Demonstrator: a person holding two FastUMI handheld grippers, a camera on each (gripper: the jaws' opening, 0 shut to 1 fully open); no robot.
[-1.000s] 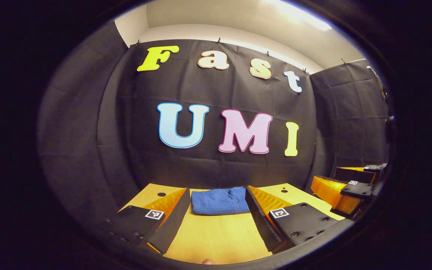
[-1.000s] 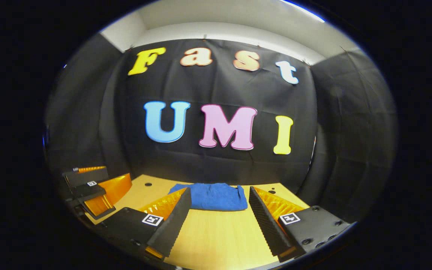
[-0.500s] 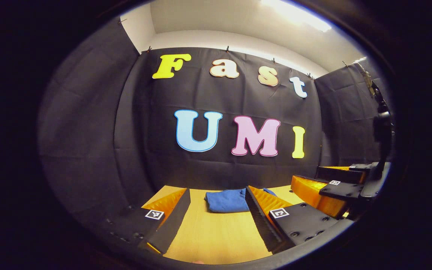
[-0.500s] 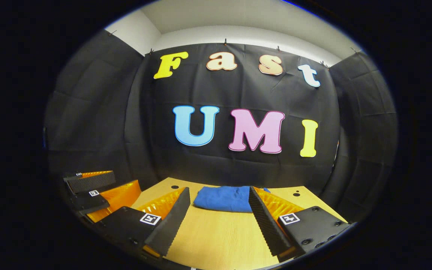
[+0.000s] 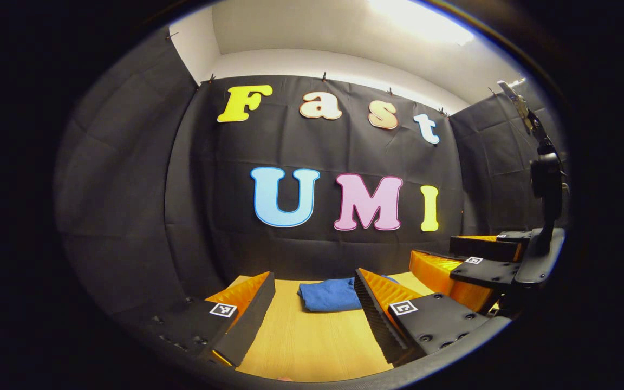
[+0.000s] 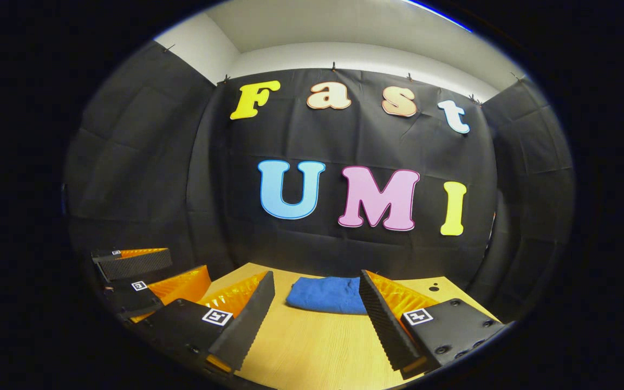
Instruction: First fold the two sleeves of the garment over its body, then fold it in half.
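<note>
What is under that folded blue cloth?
The blue garment lies folded on a light wooden table. Whether anything sits between them cannot be seen; the cloth covers that spot.

The right edge of the folded blue garment [image 5: 329,295] is hidden behind the right finger of the left claw [image 5: 314,325] in the left gripper view. In the right gripper view, the same edge of the garment [image 6: 327,295] is covered by the right claw [image 6: 317,325]. The worktop [image 6: 312,346] is cut off below.
</note>
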